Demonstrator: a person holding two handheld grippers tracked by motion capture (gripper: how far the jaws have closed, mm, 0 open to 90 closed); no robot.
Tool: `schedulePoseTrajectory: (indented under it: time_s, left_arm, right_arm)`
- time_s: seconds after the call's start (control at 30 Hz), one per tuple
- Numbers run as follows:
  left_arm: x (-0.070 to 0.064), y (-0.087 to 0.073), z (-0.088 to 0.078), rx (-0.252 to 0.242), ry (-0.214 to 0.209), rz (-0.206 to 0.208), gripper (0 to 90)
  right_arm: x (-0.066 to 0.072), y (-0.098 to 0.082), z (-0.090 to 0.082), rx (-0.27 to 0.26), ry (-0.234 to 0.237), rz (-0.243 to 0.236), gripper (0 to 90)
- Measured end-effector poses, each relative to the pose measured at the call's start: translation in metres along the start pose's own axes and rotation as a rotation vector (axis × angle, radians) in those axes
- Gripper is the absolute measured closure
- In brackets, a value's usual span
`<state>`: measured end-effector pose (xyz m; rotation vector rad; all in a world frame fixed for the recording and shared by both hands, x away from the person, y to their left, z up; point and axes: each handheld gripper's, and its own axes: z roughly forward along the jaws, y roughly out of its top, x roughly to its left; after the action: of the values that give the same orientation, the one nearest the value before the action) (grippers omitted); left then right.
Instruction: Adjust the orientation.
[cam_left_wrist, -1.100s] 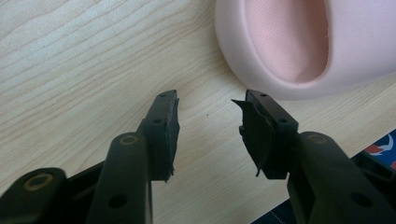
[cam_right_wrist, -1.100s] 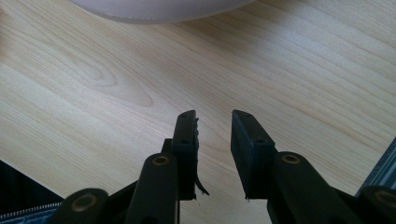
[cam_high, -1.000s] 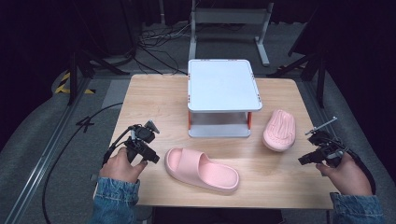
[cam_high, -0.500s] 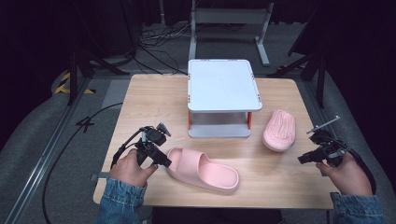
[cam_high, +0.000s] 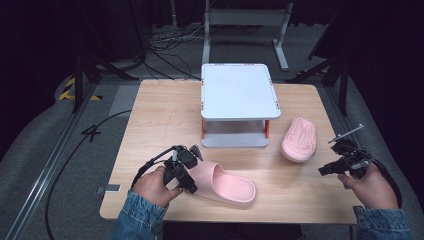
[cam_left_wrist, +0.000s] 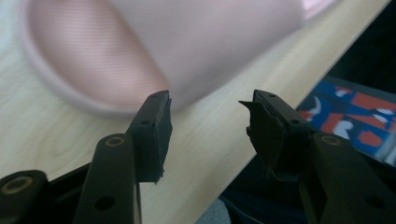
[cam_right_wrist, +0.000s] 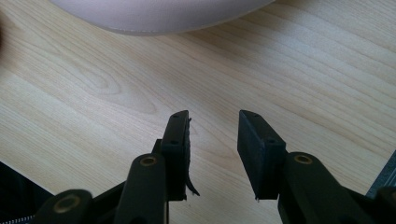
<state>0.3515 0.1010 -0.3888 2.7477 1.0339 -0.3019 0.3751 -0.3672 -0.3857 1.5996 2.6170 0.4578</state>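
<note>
The pink slipper (cam_high: 222, 184) lies upright near the table's (cam_high: 160, 115) front edge, its heel end at my left gripper (cam_high: 186, 172). My left jaws stand apart, have just been closing, and grip nothing; the heel sits just beyond their tips. My right gripper (cam_high: 334, 167), jaws parted and lately widening, is empty near the overturned slipper (cam_high: 299, 139) beside the white stand (cam_high: 238, 91).

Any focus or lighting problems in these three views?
High view: sharp, table evenly lit, floor around it dark. Left gripper view: the pink slipper is very close and blurred, while the left gripper reads sharper. Right gripper view: wood grain crisp, no glare; the slipper sole at the top edge is soft.
</note>
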Motion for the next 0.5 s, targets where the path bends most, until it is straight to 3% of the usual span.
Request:
schedulePoseTrajectory:
  time_s: [0.1,0.5]
  left_arm:
    - [0.001,0.002,0.009,0.040,-0.035,-0.003,53.1]
    - [-0.001,0.006,0.021,0.093,-0.018,0.019,55.7]
  right_arm:
    - [0.001,0.001,0.001,0.001,0.001,-0.001,64.0]
    - [0.000,0.001,0.003,0.004,0.006,-0.007,63.0]
